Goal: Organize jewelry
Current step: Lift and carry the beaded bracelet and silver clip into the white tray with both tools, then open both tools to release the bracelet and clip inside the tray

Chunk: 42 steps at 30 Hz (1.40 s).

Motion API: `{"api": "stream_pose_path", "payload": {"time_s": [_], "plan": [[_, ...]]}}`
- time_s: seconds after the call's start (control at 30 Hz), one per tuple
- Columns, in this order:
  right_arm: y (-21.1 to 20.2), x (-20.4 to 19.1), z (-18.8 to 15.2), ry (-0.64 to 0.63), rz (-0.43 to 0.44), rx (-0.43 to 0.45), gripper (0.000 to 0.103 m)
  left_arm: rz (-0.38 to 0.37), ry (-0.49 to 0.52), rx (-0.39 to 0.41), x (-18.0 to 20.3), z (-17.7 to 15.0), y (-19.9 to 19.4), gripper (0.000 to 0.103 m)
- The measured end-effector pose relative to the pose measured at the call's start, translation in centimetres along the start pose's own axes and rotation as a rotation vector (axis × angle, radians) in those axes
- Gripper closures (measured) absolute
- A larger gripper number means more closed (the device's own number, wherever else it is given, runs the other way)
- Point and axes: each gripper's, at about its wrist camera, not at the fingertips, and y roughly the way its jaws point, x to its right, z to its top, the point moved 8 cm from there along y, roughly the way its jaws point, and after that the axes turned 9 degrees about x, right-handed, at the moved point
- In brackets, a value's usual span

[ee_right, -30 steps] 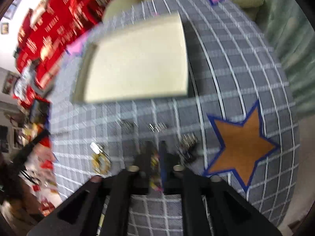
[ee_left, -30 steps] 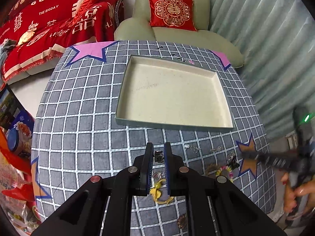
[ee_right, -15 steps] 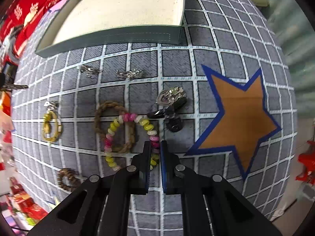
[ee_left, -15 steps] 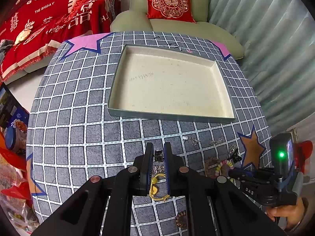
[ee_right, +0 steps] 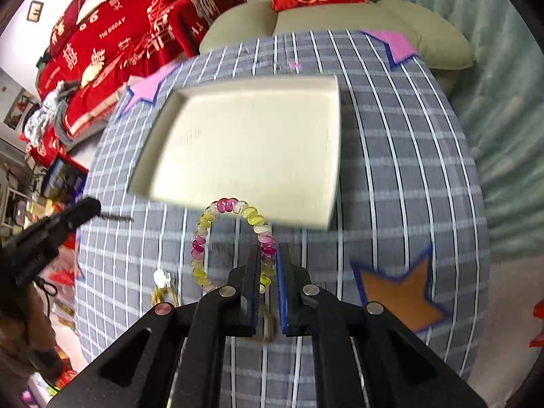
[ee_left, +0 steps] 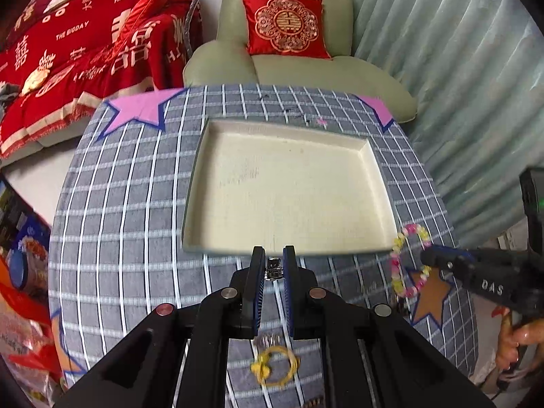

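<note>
A shallow cream tray [ee_left: 204, 176] [ee_right: 335, 142] lies on the checked table. My left gripper [ee_left: 273, 265] is shut on a small silver clip [ee_left: 274, 268], held above the table near the tray's front edge. My right gripper [ee_right: 268, 265] is shut on a pink and yellow bead bracelet [ee_right: 204, 224], lifted off the table in front of the tray. The bracelet also shows in the left wrist view [ee_left: 396, 272], hanging from the right gripper [ee_left: 426, 258]. A yellow ring bracelet [ee_left: 273, 369] lies on the cloth below my left gripper.
A brown braided piece [ee_right: 267, 326] lies under my right gripper, with a silver and yellow piece [ee_right: 163, 285] to its left. An orange star patch [ee_right: 397, 292] is at the right. A green armchair [ee_left: 306, 68] with a red cushion stands behind the table.
Both grippers have risen from the table and moved toward the tray. The right one closed on the bead bracelet and lifted it. The left one still holds the silver clip.
</note>
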Motion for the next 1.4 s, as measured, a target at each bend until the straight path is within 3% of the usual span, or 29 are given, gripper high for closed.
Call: {"api": "stream_pose_path", "payload": {"time_s": [0.17,0.53,1.03,1.07,1.13,1.17,1.2,1.33,1.4], "plan": [[3.2,0.2,3.6,0.029,0.015,0.001,0.094,0.008,-0.004,0.014,-0.3,2.6,2.8,0.083],[9.9,1.7,7.8,0.055,-0.001,-0.040,0.094,0.071,0.008,-0.031,-0.7,4.9,11.4,0.083],[14.7,2.7,7.2,0.056,-0.020,-0.116,0.092,0.168,0.090,-0.119,-0.7,3.2,16.2,0.082],[14.7,2.7,7.2,0.055,-0.018,-0.118,0.090,0.173,0.091,-0.124,-0.8,3.2,16.2,0.082],[14.7,2.7,7.4,0.061,-0.012,-0.120,0.074,0.185,0.090,-0.128,-0.9,3.2,16.1,0.082],[14.5,2.7,7.5,0.068,-0.008,-0.117,0.059,0.190,0.088,-0.129,-0.9,3.2,16.0,0.082],[14.1,2.7,7.7,0.078,0.003,-0.104,0.053,0.190,0.085,-0.124,-1.0,3.4,15.8,0.082],[12.0,2.6,8.6,0.108,0.044,-0.052,0.051,0.185,0.067,-0.102,-1.1,3.9,14.6,0.082],[11.0,2.5,9.0,0.119,0.055,-0.035,0.046,0.175,0.051,-0.087,-1.0,4.3,13.7,0.052]]}}
